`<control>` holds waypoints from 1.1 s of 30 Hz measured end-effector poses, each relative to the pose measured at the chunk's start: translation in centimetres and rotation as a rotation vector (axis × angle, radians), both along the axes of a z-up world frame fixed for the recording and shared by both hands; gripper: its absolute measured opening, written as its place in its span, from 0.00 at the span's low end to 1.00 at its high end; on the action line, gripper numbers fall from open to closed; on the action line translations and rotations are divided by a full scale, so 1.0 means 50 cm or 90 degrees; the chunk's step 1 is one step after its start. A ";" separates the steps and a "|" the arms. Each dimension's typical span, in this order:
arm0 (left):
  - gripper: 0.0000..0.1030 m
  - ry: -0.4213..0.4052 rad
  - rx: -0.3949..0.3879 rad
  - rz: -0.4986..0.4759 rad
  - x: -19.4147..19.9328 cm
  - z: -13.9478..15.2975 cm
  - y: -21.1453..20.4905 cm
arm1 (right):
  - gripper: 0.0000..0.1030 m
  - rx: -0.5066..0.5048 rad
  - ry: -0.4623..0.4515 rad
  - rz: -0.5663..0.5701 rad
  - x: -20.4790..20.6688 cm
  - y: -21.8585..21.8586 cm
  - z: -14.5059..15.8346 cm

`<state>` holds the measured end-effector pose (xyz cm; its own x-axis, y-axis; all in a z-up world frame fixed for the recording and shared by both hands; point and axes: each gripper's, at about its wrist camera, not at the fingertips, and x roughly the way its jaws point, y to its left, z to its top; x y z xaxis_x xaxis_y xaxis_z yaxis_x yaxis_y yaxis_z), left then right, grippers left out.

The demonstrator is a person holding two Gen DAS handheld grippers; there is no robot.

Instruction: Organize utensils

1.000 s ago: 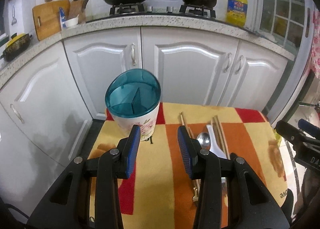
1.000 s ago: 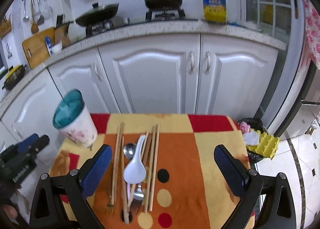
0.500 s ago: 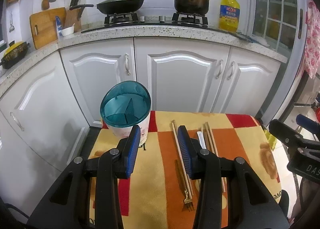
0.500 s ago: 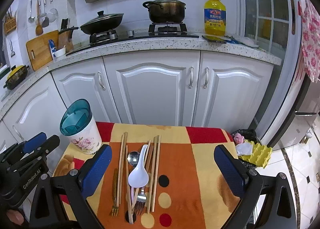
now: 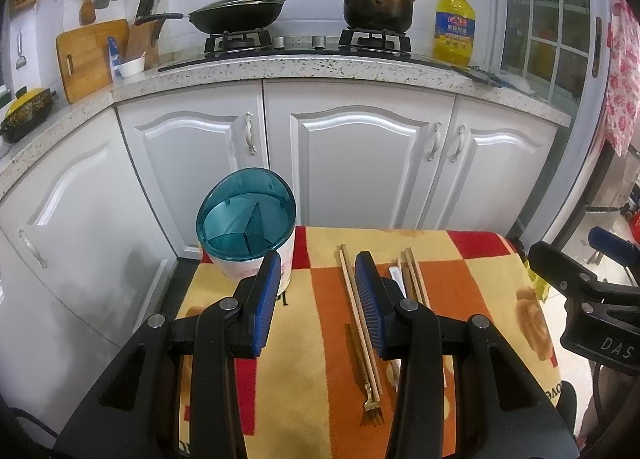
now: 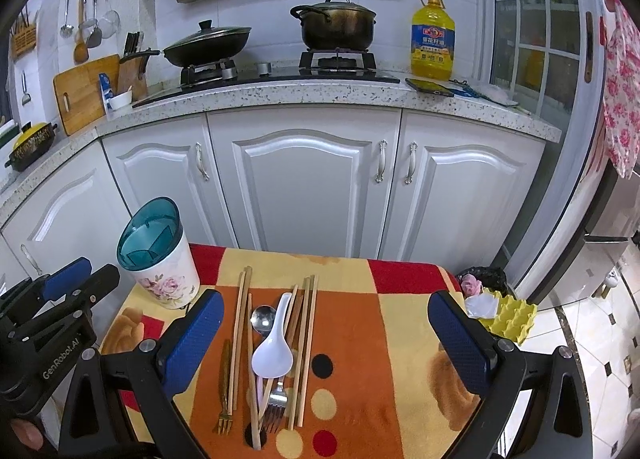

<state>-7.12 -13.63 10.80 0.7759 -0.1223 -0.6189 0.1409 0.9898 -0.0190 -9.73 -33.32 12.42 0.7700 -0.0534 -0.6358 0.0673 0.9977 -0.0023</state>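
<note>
A white floral utensil holder with a teal divided top stands empty at the far left corner of the patterned tablecloth. To its right lie several chopsticks, a white soup spoon, a metal spoon, a gold fork and a silver fork. My left gripper hovers open just in front of the holder, with nothing between its fingers. My right gripper stands wide open above the utensils and holds nothing.
White cabinet doors rise just beyond the table's far edge. Above them the stone counter carries a wok, a pot and a yellow oil bottle. A yellow egg tray and a black bag sit on the floor at the right.
Both views have drawn back and up from the table, so the stove and hood show more. The jaws keep their widths. No utensil has moved.
</note>
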 end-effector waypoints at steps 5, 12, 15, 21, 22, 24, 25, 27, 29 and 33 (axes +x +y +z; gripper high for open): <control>0.37 0.002 0.000 -0.001 0.001 -0.002 0.000 | 0.98 0.003 0.001 -0.001 0.001 -0.002 -0.003; 0.37 0.005 -0.001 -0.004 0.005 -0.006 -0.001 | 0.98 0.005 0.003 0.007 0.004 -0.005 -0.005; 0.37 0.009 -0.003 -0.003 0.006 -0.010 0.000 | 0.98 0.000 0.003 0.009 0.006 -0.002 -0.006; 0.37 0.017 -0.005 -0.005 0.010 -0.019 -0.001 | 0.98 -0.002 0.011 0.011 0.015 0.005 -0.014; 0.37 0.018 -0.006 -0.005 0.011 -0.019 -0.001 | 0.98 -0.002 0.014 0.010 0.017 0.005 -0.016; 0.37 0.020 -0.007 -0.005 0.013 -0.021 0.000 | 0.98 -0.003 0.016 0.009 0.018 0.006 -0.019; 0.37 0.021 -0.007 -0.005 0.014 -0.022 0.001 | 0.98 -0.003 0.017 0.009 0.019 0.006 -0.021; 0.37 0.023 -0.010 -0.004 0.015 -0.024 0.002 | 0.98 -0.003 0.019 0.010 0.021 0.007 -0.024; 0.37 0.027 -0.016 -0.004 0.017 -0.027 0.005 | 0.98 -0.004 0.022 0.007 0.024 0.005 -0.027; 0.37 0.038 -0.028 -0.005 0.023 -0.036 0.011 | 0.98 0.003 0.031 0.002 0.031 -0.002 -0.034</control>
<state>-5.97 -13.09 8.99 0.7367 -0.1558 -0.6580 0.1459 0.9868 -0.0704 -8.18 -33.42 10.74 0.7385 -0.0471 -0.6726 0.0636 0.9980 -0.0001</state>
